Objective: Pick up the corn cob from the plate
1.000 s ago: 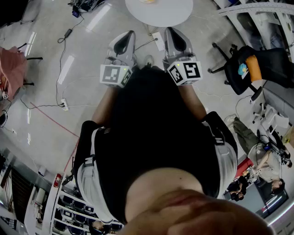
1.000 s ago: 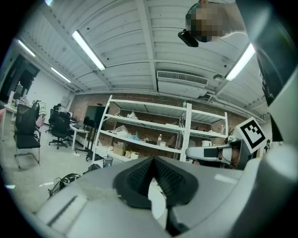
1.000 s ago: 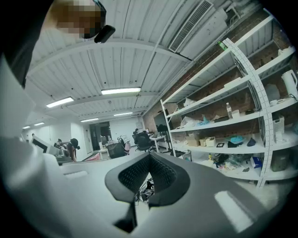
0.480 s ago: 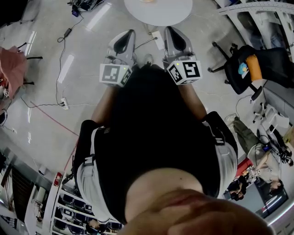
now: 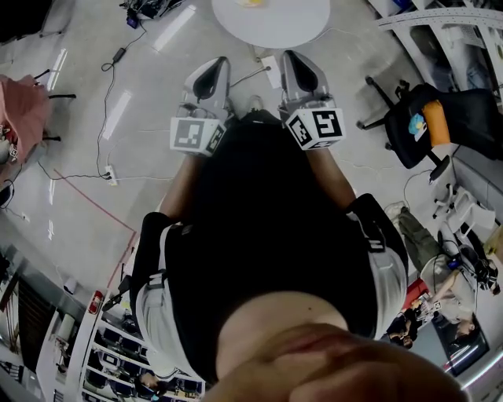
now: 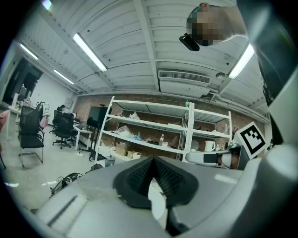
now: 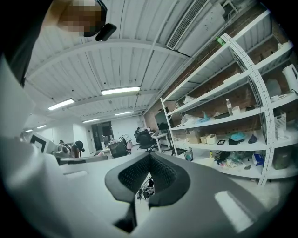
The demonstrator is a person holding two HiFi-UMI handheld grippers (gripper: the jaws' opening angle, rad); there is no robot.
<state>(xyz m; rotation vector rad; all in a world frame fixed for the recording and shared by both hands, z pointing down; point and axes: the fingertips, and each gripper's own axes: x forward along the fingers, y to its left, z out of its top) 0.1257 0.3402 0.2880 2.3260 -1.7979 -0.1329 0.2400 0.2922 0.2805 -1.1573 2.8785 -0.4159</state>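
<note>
A round white table (image 5: pixel 271 22) stands ahead of me at the top of the head view. On its far edge lies a small yellowish thing (image 5: pixel 251 2), cut off by the frame so I cannot tell what it is. No plate or corn cob shows clearly. My left gripper (image 5: pixel 215 64) and right gripper (image 5: pixel 292 60) are held side by side near my chest, pointing level toward the table and short of it. In the left gripper view the left gripper (image 6: pixel 152 160) is shut with nothing between its pads. The right gripper (image 7: pixel 149 157) is shut and empty too.
A black office chair (image 5: pixel 428 118) carrying orange and blue items stands to the right. Cables (image 5: pixel 118 55) and a power strip (image 5: pixel 110 179) lie on the floor at left. White shelving (image 6: pixel 153 135) fills the left gripper view, and more shelves (image 7: pixel 223 116) the right gripper view.
Both grippers have stayed where they were, still shut. The head view has only drifted a little.
</note>
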